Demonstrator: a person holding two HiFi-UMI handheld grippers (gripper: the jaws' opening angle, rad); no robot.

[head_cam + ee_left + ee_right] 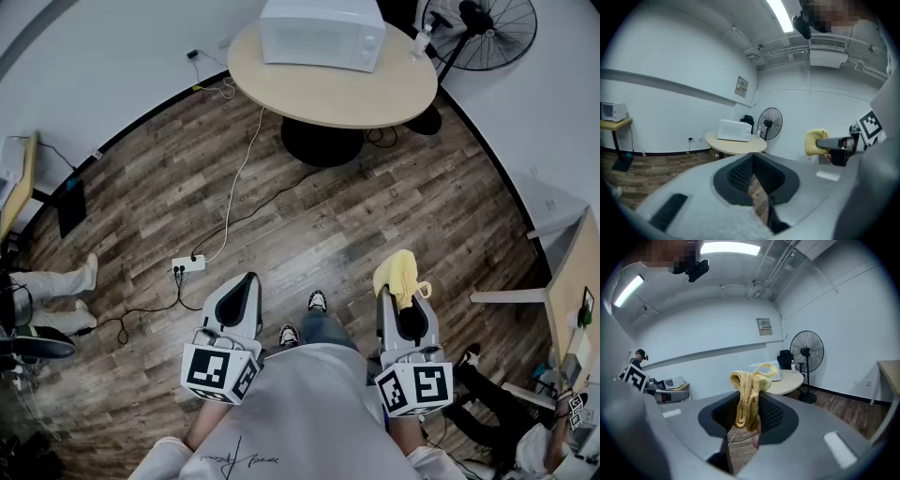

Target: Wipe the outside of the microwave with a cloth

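Observation:
The white microwave [322,33] stands on a round beige table [333,94] at the far end of the room, well ahead of both grippers. It also shows in the left gripper view [734,130]; in the right gripper view the cloth hides most of the microwave [774,374]. My right gripper [400,286] is shut on a yellow cloth [401,272], which sticks up bunched between the jaws [749,397]. My left gripper [247,281] is held low beside it, shut with nothing in it [753,174]. Both hang above the wooden floor, near the person's body.
A standing fan [483,33] and a small bottle [421,42] are to the right of the microwave. A power strip [187,265] and its cable lie on the floor ahead-left. A seated person's legs [56,281] are at the left; a desk [570,291] is at the right.

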